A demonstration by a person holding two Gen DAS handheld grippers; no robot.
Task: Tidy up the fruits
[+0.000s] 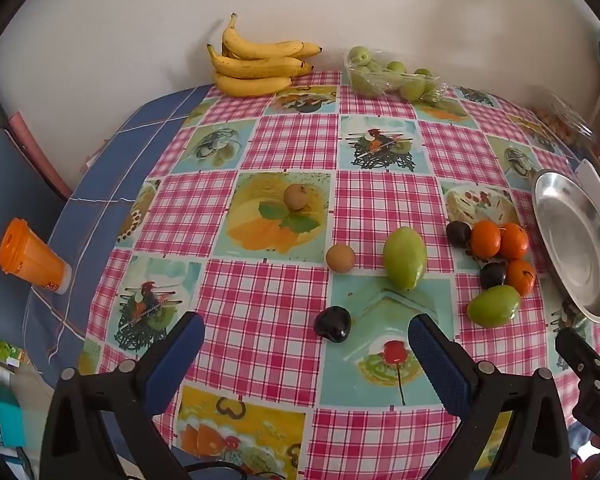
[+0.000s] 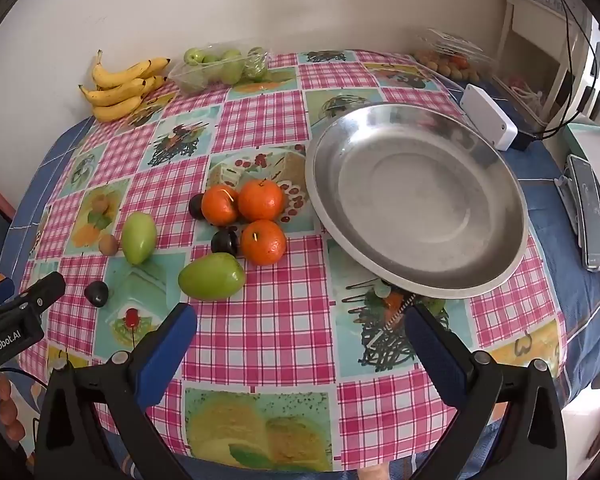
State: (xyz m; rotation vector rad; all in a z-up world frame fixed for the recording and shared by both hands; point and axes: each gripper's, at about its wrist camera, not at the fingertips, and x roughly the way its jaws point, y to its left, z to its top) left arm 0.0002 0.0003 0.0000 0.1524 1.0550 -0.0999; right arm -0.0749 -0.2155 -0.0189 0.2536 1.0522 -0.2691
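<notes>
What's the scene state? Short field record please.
surface: table with checked cloth
dish: metal plate, nothing in it
loose fruit: three oranges, two green mangoes, dark plums, small brown fruits
back edge: bananas, bagged green fruit
left gripper: open, holds nothing
right gripper: open, holds nothing

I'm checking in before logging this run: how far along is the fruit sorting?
Nothing looks done: the metal dish is empty. Nothing is in hand either: the left gripper and right gripper are open above the tablecloth. Left: three oranges, two green mangoes, three dark plums and two small brown fruits.
</notes>
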